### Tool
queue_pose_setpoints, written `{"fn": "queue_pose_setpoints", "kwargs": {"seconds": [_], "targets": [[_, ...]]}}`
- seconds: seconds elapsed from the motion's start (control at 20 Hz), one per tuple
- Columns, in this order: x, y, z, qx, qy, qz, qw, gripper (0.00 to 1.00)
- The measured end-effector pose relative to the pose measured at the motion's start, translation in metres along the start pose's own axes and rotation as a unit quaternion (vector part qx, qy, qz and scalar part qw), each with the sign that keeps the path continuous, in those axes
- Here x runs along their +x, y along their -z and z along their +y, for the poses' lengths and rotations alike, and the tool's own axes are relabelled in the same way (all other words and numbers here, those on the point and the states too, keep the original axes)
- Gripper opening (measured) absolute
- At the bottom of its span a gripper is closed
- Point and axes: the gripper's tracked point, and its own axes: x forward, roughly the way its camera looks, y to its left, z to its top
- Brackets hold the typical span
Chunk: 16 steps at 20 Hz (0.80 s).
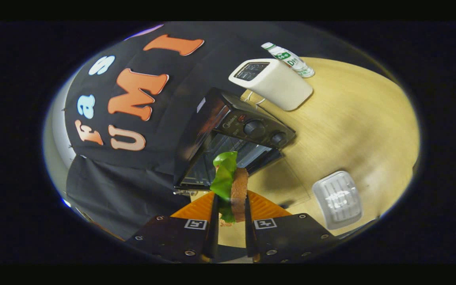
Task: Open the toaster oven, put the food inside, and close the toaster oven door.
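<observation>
- Oven (228,134) stands just beyond my fingers, door (279,178) already dropped open, so step one looks done
- Sandwich (234,190) is pinched upright in my gripper (231,213), both fingers pressing its sides, just short of the oven mouth
- Left to do: set it inside, let go, shut the door
- Toaster (275,83), bottle (289,59) and tray (337,200) sit off right

toaster oven (247,126): brand "Midea" on control panel | bottle (289,59): green label, unreadable

Light: bright overhead on my desk (350,122) | glare: white tray (337,199) | edges: strong fisheye bending, soft focus
</observation>
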Motion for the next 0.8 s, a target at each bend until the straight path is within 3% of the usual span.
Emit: {"fn": "queue_pose_setpoints", "kwargs": {"seconds": [0.3,0.5,0.8], "targets": [[0.064,0.007,0.011,0.049,-0.003,-0.040,0.998,0.29],[0.095,-0.001,0.016,0.097,-0.003,-0.084,0.992,0.29],[0.133,-0.018,0.035,0.158,-0.035,-0.138,0.977,0.29]]}}
